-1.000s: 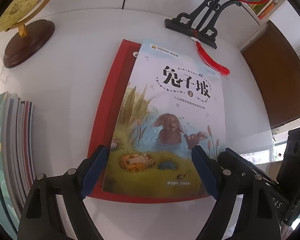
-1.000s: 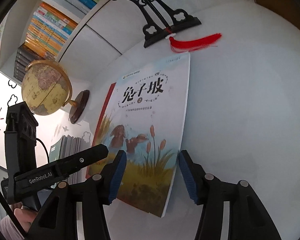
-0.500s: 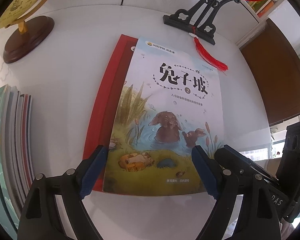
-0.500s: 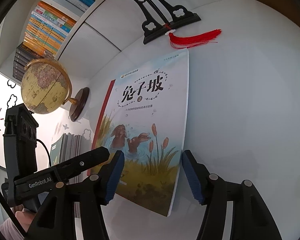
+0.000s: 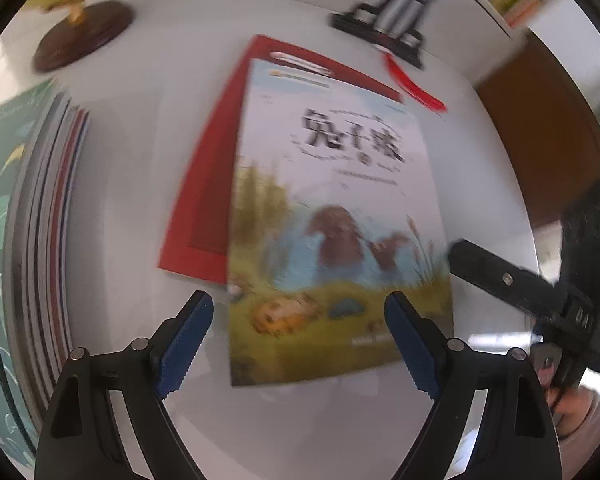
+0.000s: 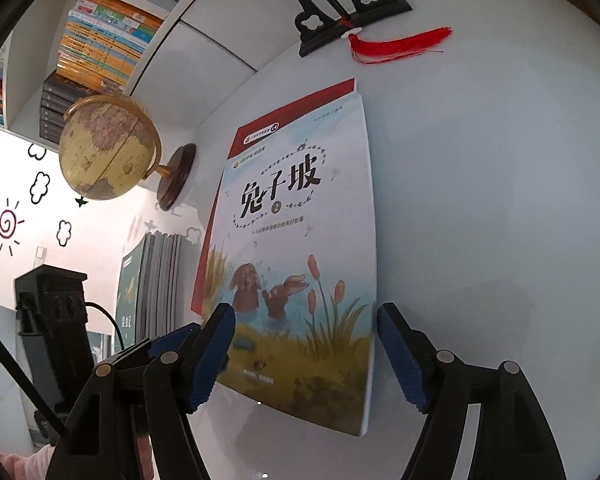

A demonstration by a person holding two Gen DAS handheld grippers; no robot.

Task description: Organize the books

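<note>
Right wrist view | our right gripper [image 6: 306, 354] has just been opening wide, book [image 6: 296, 264] unheld | left gripper [image 5: 300, 344] wide, empty | book lies crooked on red book [image 6: 296, 114], so we straighten.

Both wrist cameras look steeply down along their own jaws at the white worktop [image 5: 148, 128], close above it. The left view is blurred; the right is sharp. Both share the picture book [image 5: 332, 220] at frame centre, and the globe [image 6: 108, 148] at upper left.
</note>
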